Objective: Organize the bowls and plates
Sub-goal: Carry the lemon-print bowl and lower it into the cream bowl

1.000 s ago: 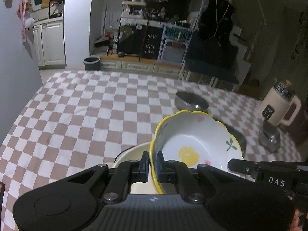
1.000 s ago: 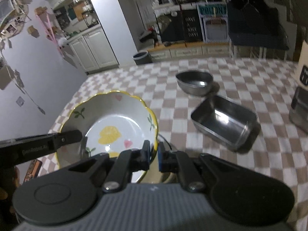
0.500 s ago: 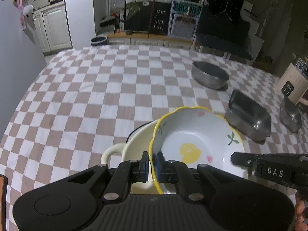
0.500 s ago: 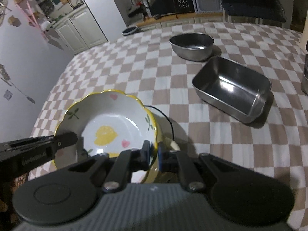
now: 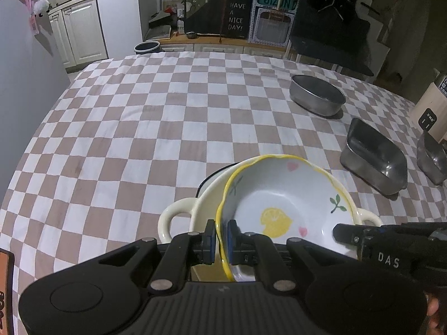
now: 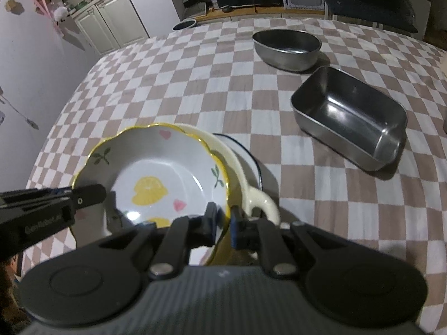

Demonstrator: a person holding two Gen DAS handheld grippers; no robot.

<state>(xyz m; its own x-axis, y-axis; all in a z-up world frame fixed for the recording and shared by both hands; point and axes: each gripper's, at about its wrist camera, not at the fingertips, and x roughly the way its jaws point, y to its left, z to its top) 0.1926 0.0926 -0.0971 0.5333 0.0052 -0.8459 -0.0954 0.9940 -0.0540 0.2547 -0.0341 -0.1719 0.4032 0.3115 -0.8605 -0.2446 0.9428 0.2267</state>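
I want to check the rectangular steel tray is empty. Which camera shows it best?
The right wrist view: the rectangular steel tray shows its whole bare interior. The left wrist view catches it smaller, near the edge.

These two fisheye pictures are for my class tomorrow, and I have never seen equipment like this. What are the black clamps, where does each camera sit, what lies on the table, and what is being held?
There is no robot here. A person holds a two-finger clamp, called a gripper, in each hand, and each gripper carries a wide-angle camera that looks forward along its fingers. One picture comes from the left gripper, the other from the right gripper; each also sees the other's fingers reaching in from the side.

Both grippers are shut on opposite sides of the rim of the lemon bowl, white with a wavy yellow edge. It sits in or just above a cream two-handled dish; I cannot tell whether they touch. A dark-rimmed plate shows beneath.

Further off on the checkered tablecloth stand a round metal bowl and a rectangular metal pan.
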